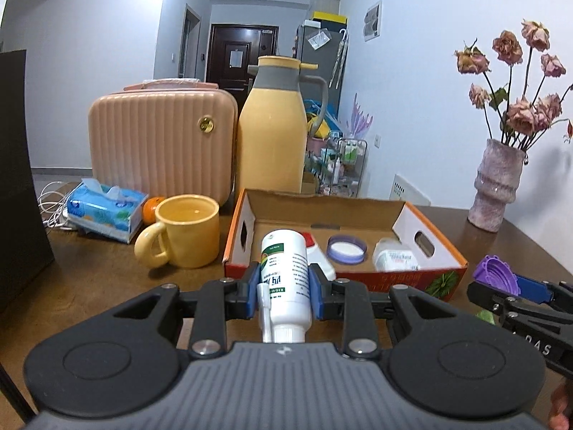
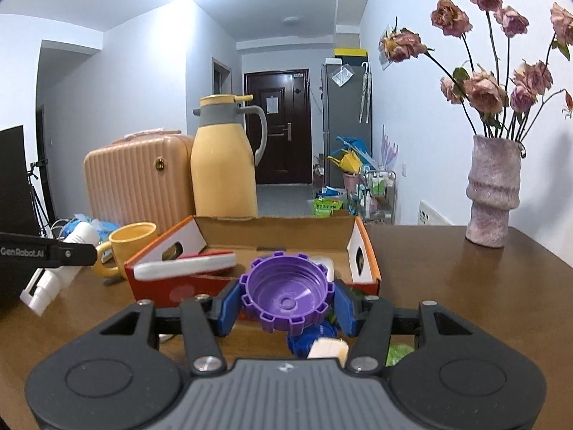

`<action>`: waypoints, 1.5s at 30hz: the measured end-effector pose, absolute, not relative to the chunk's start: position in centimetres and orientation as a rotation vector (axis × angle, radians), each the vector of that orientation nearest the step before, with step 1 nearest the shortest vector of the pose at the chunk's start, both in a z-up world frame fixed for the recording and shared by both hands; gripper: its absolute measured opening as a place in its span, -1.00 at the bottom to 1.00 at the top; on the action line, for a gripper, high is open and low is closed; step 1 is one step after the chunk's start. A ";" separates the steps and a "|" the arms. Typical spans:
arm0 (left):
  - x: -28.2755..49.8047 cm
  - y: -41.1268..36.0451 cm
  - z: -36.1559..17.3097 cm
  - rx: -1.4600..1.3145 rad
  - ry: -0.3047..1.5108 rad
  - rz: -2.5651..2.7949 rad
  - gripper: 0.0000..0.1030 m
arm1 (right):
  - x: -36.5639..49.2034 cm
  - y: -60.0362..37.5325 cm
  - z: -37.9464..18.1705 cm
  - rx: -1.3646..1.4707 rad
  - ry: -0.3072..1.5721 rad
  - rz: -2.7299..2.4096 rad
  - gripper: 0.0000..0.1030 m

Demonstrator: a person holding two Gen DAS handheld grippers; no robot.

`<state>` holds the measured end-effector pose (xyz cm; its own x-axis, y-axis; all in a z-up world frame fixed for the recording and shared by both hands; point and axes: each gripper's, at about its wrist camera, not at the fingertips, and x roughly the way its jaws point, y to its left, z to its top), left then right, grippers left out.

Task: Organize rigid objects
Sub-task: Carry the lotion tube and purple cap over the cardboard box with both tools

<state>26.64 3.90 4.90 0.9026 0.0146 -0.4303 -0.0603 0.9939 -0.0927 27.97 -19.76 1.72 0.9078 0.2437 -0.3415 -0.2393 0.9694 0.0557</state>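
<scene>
On counter (image 1: 107, 279): mug (image 1: 186, 231) left of box (image 1: 343, 276), jug (image 1: 274, 125) behind box, case (image 1: 161, 139) left of jug, vase (image 1: 496, 186) far right.

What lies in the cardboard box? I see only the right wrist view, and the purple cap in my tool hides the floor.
Observer: A round purple-rimmed lid lies flat near the middle of the cardboard box.
Operator: Anything right of it?
Observer: A small white jar lies on its side by the right wall.
Operator: And the left tool?
Observer: The left tool is shut on a white bottle with a green label.
</scene>
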 end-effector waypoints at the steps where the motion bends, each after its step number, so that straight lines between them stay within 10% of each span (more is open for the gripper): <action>1: 26.9 3.8 5.1 -0.108 0.440 0.039 -0.45 | 28.2 -19.7 1.9 0.014 0.350 0.249 0.03; 45: 42.7 3.2 3.9 -0.124 0.477 0.075 -0.45 | 43.5 -15.5 2.1 0.018 0.382 0.247 0.03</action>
<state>42.69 3.23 3.91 0.8857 0.0433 -0.4623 -0.1012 0.9897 -0.1011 43.50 -15.50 2.05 0.8983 0.2418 -0.3668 -0.2351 0.9699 0.0634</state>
